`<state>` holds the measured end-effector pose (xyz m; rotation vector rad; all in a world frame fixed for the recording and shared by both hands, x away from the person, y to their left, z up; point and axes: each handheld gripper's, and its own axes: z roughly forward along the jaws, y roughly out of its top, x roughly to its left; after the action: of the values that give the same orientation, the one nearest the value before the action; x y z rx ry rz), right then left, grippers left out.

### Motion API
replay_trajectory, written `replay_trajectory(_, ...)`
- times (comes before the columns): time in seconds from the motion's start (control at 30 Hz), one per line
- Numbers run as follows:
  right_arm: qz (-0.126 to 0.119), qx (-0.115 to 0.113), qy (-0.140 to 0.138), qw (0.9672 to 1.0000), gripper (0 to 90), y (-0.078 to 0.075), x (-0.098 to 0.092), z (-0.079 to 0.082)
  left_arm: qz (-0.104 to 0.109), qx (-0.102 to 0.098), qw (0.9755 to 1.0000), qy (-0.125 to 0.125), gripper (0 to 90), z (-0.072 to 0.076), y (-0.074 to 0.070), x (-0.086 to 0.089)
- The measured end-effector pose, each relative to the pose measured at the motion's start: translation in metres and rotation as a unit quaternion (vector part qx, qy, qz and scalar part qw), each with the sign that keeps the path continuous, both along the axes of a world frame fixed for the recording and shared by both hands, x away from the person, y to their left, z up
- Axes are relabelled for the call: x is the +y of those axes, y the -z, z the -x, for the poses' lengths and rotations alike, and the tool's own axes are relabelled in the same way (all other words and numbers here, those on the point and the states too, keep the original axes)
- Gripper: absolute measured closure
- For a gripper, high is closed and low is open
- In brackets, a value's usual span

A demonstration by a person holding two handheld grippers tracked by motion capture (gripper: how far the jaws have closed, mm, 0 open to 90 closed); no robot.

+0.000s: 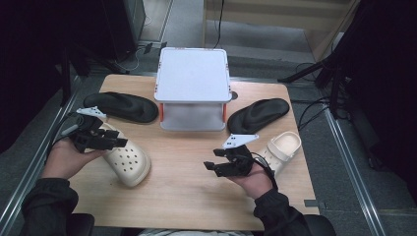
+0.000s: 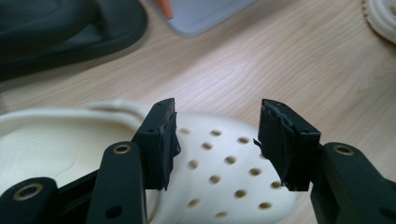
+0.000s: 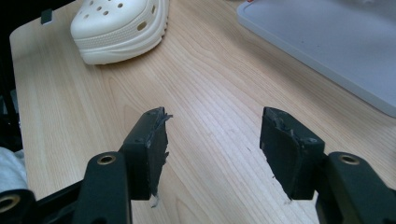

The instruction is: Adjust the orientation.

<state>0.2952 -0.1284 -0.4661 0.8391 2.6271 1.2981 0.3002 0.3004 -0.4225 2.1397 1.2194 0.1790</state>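
1. Step in hand, as judged: L gripper [image 1: 114,139] is lining up on the cream clog [image 1: 129,163] at lower left of the high view. Looks like a shoe-sorting job with the white 2-tier rack [image 1: 193,73] at top centre, prob. the destination.
2. L jaws stand apart, nothing between the pads. In the left gripper view the clog's perforated toe [image 2: 224,163] sits just past and under the jaws, foot opening at frame left. No contact visible, so not gripped yet.
3. R gripper [image 1: 212,166] at lower centre-right of the high view, jaws apart, empty. The right gripper view has bare tabletop [image 3: 205,107] between the jaws; 2nd cream clog [image 1: 282,147] lies right of that hand.
4. Other items: black sandal [image 1: 123,105] mid-left, black sandal no. 2 [image 1: 258,114] mid-right, both flat on the table either side of the rack.
5. Next move calls for: drop L jaws over a graspable edge, e.g. the rim of the foot opening or the toe-cap side wall, then close. The toe looks broad and rounded, so a rim pinch seems the safer bet than spanning it.
6. Risk, judged: smooth foam could slip or twist in a shallow pinch.
7. Brands/labels/text: none readable on clogs, sandals, rack or grippers.
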Motion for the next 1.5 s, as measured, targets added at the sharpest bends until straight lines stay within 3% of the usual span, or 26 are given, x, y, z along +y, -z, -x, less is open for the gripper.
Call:
replay_trajectory(0.2, 0.005, 0.003, -0.007, 1.0000, 42.1, 0.001, 0.005, -0.002, -0.013, 0.007, 0.9996, -0.026, 47.1, 0.002, 0.007, 0.016)
replay_trajectory(0.37, 0.007, 0.000, -0.010, 0.9999, 42.0, 0.002, 0.008, -0.002, -0.026, 0.019, 0.9991, -0.028, 47.3, -0.001, 0.019, 0.018)
replay_trajectory(0.47, 0.008, -0.002, -0.009, 0.9999, 42.1, 0.001, 0.007, -0.002, -0.033, 0.037, 0.9986, -0.019, 48.1, -0.006, 0.030, 0.015)
replay_trajectory(0.63, 0.008, -0.003, -0.007, 0.9999, 42.1, 0.001, 0.007, -0.002, -0.011, 0.052, 0.9986, -0.007, 49.4, -0.011, 0.040, 0.014)
replay_trajectory(0.83, 0.008, -0.005, -0.006, 0.9999, 42.2, 0.002, 0.007, -0.002, 0.000, 0.053, 0.9984, 0.017, 63.8, -0.012, 0.041, 0.011)
replay_trajectory(1.07, 0.009, -0.007, -0.006, 0.9999, 42.3, 0.002, 0.006, -0.002, 0.011, 0.077, 0.9969, -0.007, 72.5, -0.015, 0.039, 0.010)
replay_trajectory(1.27, 0.008, -0.009, -0.005, 0.9999, 42.3, 0.001, 0.006, -0.002, 0.024, 0.095, 0.9952, -0.008, 77.2, -0.016, 0.034, 0.009)
replay_trajectory(1.5, 0.005, -0.010, -0.004, 0.9999, 42.5, 0.001, 0.005, -0.002, 0.031, 0.083, 0.9957, -0.026, 78.7, -0.013, 0.023, 0.006)
